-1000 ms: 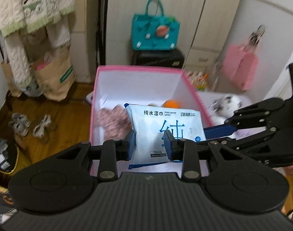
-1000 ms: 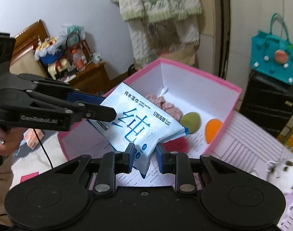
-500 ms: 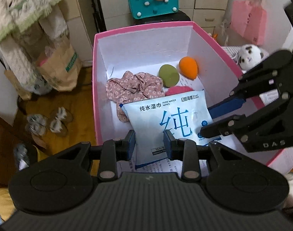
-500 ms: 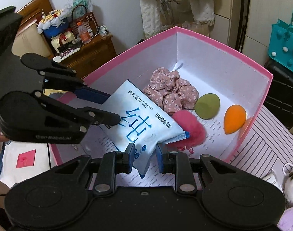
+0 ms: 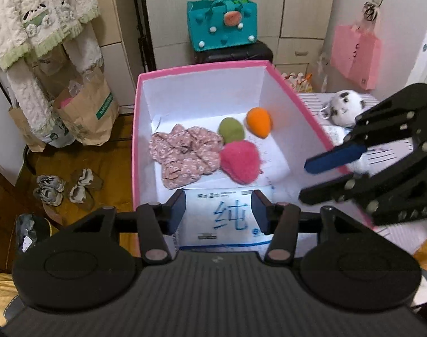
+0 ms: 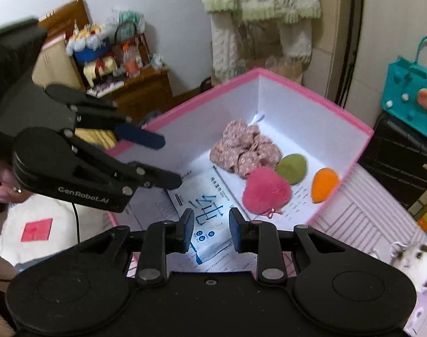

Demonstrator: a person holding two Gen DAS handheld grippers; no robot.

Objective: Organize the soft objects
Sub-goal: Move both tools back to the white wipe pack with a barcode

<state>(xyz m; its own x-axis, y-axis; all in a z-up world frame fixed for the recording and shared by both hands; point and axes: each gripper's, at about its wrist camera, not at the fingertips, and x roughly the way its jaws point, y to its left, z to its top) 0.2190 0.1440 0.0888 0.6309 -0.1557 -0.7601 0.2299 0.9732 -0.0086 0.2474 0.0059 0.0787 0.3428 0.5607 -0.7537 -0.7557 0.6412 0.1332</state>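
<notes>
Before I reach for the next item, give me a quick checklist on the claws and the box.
1. Wipes pack inside pink box: ok, lying on its floor.
2. Left claw clear of the pack: ok, its jaws have just been opening, nothing between them.
3. Right claw empty: ok, open.
4. Plush toy boxed: not ok, it lies outside the box.
5. Clear path to the toy: cannot tell.

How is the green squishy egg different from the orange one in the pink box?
The green sponge touches the fluffy pink ball and the floral cloth; the orange sponge lies apart, nearer the box wall. Green looks rounder; orange tapers to a point. Both are smooth, egg-shaped and lie on the box floor.
</notes>
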